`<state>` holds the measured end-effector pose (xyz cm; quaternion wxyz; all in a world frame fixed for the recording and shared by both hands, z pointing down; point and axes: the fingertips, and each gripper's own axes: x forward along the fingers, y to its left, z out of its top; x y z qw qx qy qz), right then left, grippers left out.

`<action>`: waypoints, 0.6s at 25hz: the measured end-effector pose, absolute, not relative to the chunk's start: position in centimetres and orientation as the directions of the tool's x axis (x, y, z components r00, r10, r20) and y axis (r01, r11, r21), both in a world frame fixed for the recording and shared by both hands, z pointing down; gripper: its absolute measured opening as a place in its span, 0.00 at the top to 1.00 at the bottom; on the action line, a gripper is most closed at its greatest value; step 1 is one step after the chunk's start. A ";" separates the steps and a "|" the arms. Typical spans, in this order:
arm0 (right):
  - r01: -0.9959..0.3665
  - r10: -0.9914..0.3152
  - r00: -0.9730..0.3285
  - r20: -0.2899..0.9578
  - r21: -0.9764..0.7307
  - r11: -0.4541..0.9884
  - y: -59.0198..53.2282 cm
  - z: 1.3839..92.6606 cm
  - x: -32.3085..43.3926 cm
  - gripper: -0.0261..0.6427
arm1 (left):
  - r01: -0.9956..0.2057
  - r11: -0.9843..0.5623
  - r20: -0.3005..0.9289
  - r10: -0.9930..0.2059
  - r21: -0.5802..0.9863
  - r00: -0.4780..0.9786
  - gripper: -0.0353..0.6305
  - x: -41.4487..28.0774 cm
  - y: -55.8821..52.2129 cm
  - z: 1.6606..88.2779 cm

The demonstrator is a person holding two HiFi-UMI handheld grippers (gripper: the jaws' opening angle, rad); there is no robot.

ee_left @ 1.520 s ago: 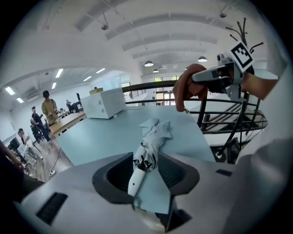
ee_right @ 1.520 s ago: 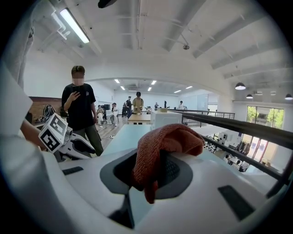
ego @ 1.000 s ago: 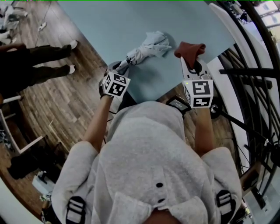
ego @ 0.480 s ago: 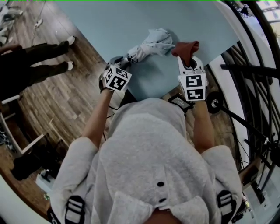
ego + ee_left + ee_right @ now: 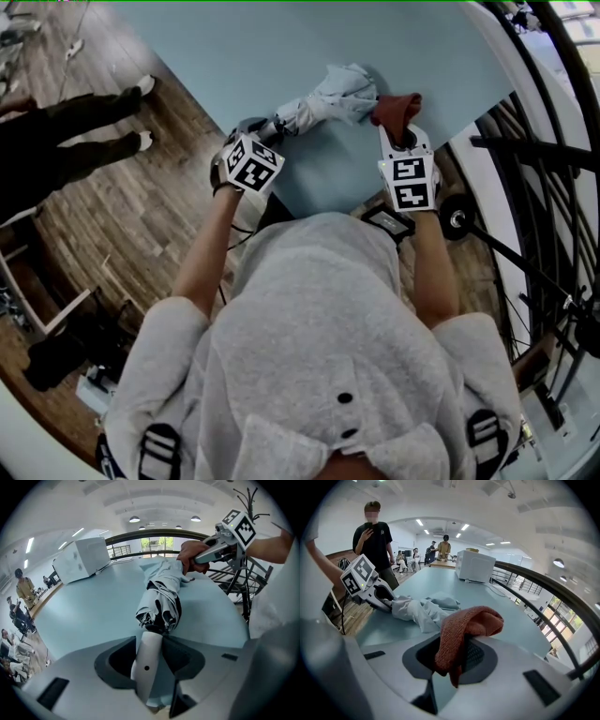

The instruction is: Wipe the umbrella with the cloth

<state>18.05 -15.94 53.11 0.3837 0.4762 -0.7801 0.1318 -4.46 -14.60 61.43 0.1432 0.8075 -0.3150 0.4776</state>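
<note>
Table (image 5: 281, 56) bears umbrella (image 5: 330, 92): left tongs (image 5: 149, 656) clamp handle (image 5: 145, 677), right tongs (image 5: 453, 663) pinch cloth (image 5: 397, 108) at its 3 o'clock; wiping drag may free it.

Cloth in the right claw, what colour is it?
The cloth is rust red, clearest in the right gripper view.

Rough-knit cloth (image 5: 465, 626), matt fabric umbrella (image 5: 163, 590)
</note>
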 end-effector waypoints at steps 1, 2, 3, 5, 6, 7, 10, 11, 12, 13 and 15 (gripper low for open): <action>-0.843 -0.634 -0.249 0.732 0.159 0.514 -15.8 53.5 18.0 0.84 | -0.645 -0.762 0.865 -0.361 -0.059 0.348 0.69 -4.5 -14.5 61.4; -0.841 -0.626 -0.245 0.740 0.159 0.518 -15.7 53.9 18.0 0.84 | -0.642 -0.765 0.869 -0.349 -0.047 0.352 0.69 -4.4 -14.3 61.5; -0.838 -0.619 -0.243 0.747 0.159 0.521 -15.6 54.4 18.0 0.84 | -0.637 -0.770 0.872 -0.335 -0.036 0.356 0.69 -4.4 -14.2 61.5; -0.833 -0.604 -0.240 0.760 0.159 0.530 -15.7 55.1 17.7 0.84 | -0.625 -0.781 0.880 -0.306 -0.014 0.363 0.69 -4.2 -14.0 61.6; -0.830 -0.597 -0.237 0.766 0.159 0.534 -15.8 55.5 17.6 0.84 | -0.622 -0.783 0.885 -0.293 -0.004 0.363 0.69 -4.1 -13.9 61.7; -0.828 -0.589 -0.235 0.773 0.158 0.538 -15.8 55.8 17.4 0.84 | -0.621 -0.784 0.889 -0.280 0.007 0.363 0.69 -4.0 -13.8 61.8; -0.821 -0.570 -0.243 0.785 0.147 0.552 -15.8 56.4 16.9 0.84 | -0.606 -0.795 0.899 -0.242 0.033 0.366 0.69 -3.7 -13.6 62.2; -0.817 -0.567 -0.244 0.787 0.149 0.557 -15.9 56.6 16.9 0.84 | -0.602 -0.798 0.900 -0.234 0.039 0.368 0.69 -3.6 -13.7 62.1; -0.813 -0.566 -0.242 0.788 0.154 0.562 -16.0 56.8 16.9 0.84 | -0.599 -0.800 0.901 -0.229 0.042 0.369 0.69 -3.6 -13.9 62.0; -0.810 -0.565 -0.239 0.790 0.159 0.565 -16.2 57.0 17.0 0.84 | -0.597 -0.801 0.902 -0.224 0.044 0.368 0.69 -3.6 -14.1 61.9; -0.809 -0.552 -0.235 0.800 0.154 0.567 -16.3 57.4 16.7 0.84 | -0.597 -0.800 0.910 -0.210 0.050 0.358 0.69 -3.9 -14.0 62.0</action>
